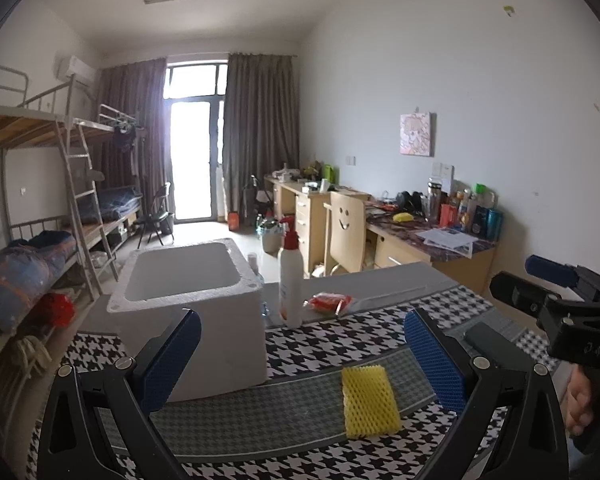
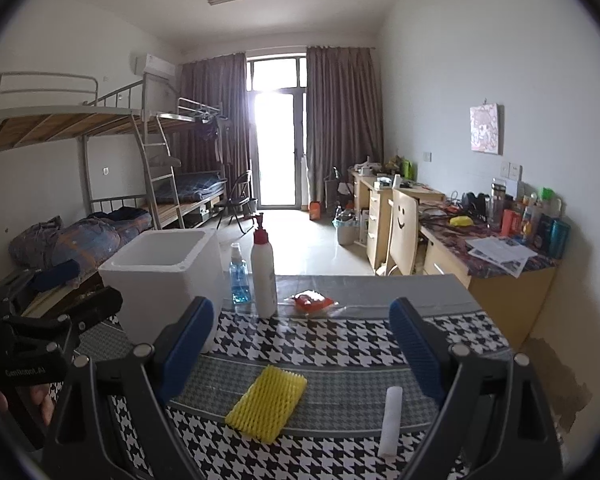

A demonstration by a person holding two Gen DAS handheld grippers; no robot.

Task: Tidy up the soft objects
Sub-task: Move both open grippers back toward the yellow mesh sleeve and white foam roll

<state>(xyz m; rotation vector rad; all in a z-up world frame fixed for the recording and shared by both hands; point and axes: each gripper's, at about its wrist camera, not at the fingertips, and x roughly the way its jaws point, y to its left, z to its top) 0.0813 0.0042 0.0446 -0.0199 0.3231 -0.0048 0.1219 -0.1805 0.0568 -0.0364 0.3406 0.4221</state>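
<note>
Left tongs (image 1: 302, 356) agape; yellow foam net (image 1: 369, 401) lies between, untouched.

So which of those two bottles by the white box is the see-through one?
The small spray bottle with blue liquid; the taller white pump bottle with a red top beside it is opaque.

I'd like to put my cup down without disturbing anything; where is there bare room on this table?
Free: the checked cloth between the yellow foam net and the red packet. Crowded: the far left, where foam box, blue spray bottle and pump bottle cluster.
</note>
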